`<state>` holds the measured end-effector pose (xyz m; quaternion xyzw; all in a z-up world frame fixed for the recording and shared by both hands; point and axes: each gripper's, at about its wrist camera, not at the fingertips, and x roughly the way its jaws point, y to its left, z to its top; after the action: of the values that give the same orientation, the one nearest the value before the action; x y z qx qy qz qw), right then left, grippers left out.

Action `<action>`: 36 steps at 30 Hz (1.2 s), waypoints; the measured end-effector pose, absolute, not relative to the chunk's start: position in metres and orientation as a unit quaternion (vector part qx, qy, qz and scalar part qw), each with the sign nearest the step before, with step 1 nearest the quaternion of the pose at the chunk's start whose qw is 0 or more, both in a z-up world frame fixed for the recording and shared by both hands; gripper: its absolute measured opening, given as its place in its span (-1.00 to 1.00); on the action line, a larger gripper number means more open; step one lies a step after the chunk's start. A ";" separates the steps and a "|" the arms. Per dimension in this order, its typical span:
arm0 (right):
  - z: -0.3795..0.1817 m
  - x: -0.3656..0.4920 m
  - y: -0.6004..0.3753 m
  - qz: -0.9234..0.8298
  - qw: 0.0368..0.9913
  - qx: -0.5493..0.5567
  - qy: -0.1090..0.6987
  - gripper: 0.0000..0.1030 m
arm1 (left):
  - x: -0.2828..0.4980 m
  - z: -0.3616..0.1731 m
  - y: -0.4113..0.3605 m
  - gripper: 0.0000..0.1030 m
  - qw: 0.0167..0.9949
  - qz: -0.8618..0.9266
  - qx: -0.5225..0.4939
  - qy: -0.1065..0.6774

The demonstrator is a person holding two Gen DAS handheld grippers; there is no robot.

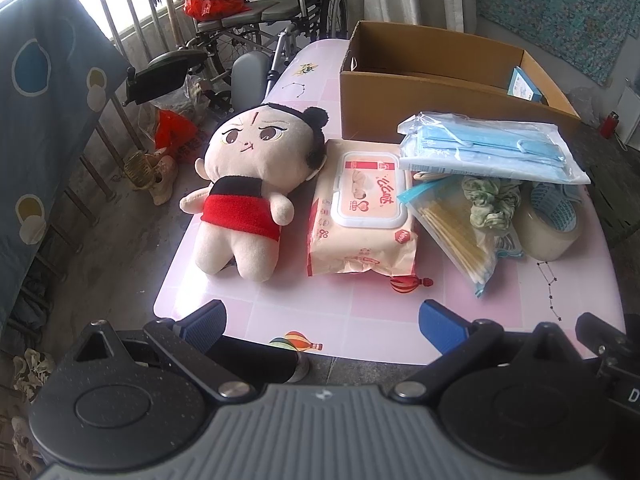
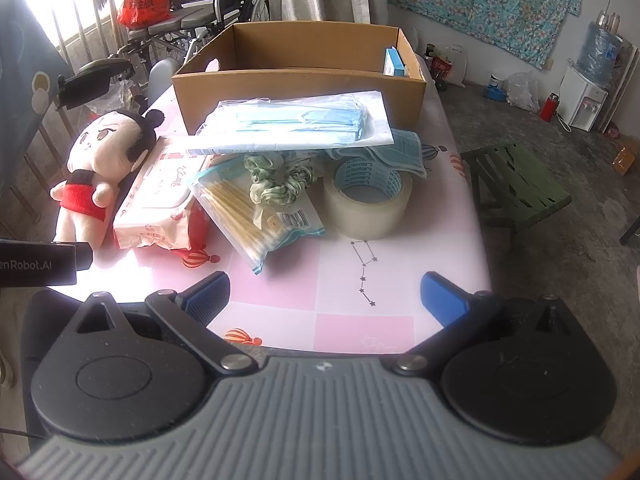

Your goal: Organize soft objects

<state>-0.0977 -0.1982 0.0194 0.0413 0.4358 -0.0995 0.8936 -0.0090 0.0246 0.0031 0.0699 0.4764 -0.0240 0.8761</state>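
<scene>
Two grippers, the left gripper (image 1: 322,326) and right gripper (image 2: 326,298), hang spread wide and empty at the table's (image 1: 352,312) near edge. Farther in, the mask pack (image 2: 296,122) rests loosely on the pile, so grabbing the plush doll (image 1: 248,188) or wipes (image 1: 362,216) carelessly might tip it before anything reaches the box (image 2: 300,80).

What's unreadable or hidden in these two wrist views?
- Cardboard box floor: hidden by its front wall in both views; only a small blue box shows.
- Green cloth: partly under the mask pack, both views.
- Blue cloth: mostly behind the tape roll.
- Wipes pack small print: too small.
- Left claw and right claw: open, empty.
</scene>
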 end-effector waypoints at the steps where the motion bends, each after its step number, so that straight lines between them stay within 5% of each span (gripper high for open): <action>1: 0.019 -0.098 -0.198 -0.099 0.894 0.042 0.436 0.98 | -0.009 0.004 0.024 1.00 0.876 -0.023 0.070 0.476; 19: 0.017 -0.085 -0.252 -0.097 0.918 0.076 0.376 0.98 | 0.024 0.011 -0.003 0.98 0.898 -0.088 0.074 0.425; 36: 0.006 -0.016 -0.360 -0.068 0.944 0.178 0.271 0.82 | 0.127 -0.055 -0.057 0.66 0.786 -0.266 -0.224 0.511</action>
<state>-0.0159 -0.3598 0.0060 0.1776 0.2710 -0.0681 0.9436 0.1269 -0.0566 -0.0551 -0.2243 0.5109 -0.2661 0.7861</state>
